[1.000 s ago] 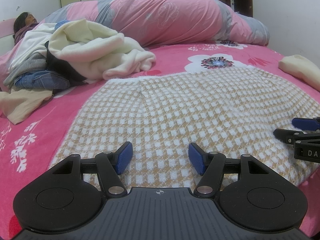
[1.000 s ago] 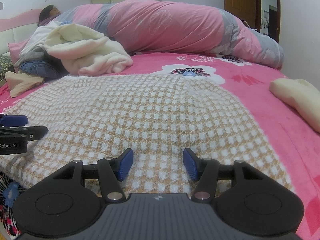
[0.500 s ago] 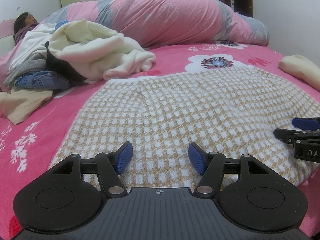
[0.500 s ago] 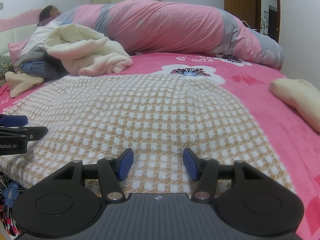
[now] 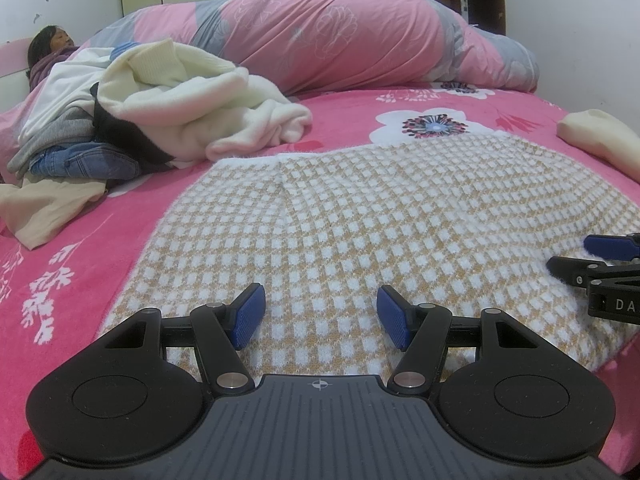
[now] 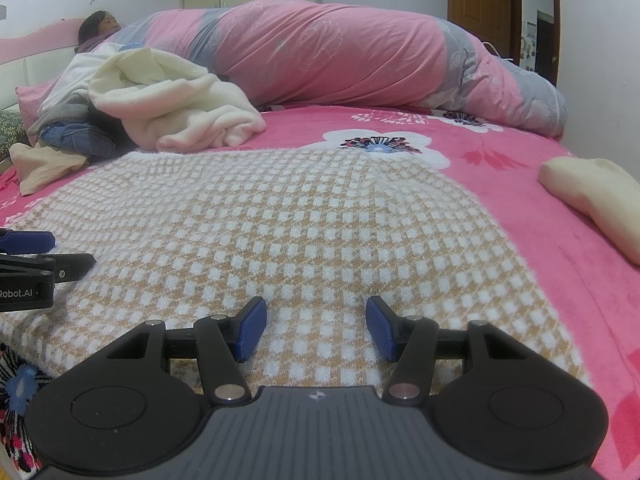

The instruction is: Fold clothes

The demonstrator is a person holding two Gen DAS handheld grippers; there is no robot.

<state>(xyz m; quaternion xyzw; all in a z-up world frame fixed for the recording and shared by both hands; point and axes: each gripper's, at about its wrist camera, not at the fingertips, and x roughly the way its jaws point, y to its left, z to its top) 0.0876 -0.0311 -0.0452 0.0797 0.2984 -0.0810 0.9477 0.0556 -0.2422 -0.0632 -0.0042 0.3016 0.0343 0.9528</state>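
Observation:
A tan-and-white checked knit garment (image 5: 380, 216) (image 6: 280, 216) lies spread flat on the pink floral bed. My left gripper (image 5: 320, 314) hovers over its near left part, open, with nothing between the blue pads. My right gripper (image 6: 315, 328) hangs over the near right part, also open and empty. Each gripper shows at the side of the other's view: the right gripper (image 5: 608, 258) at the right edge, the left gripper (image 6: 36, 254) at the left edge.
A heap of unfolded clothes (image 5: 160, 108) (image 6: 160, 116) with cream, grey, black and denim pieces lies at the back left. A rolled pink-and-grey duvet (image 5: 340, 36) crosses the back. A folded cream garment (image 6: 596, 196) lies at the right. A person (image 5: 48, 46) lies at the headboard.

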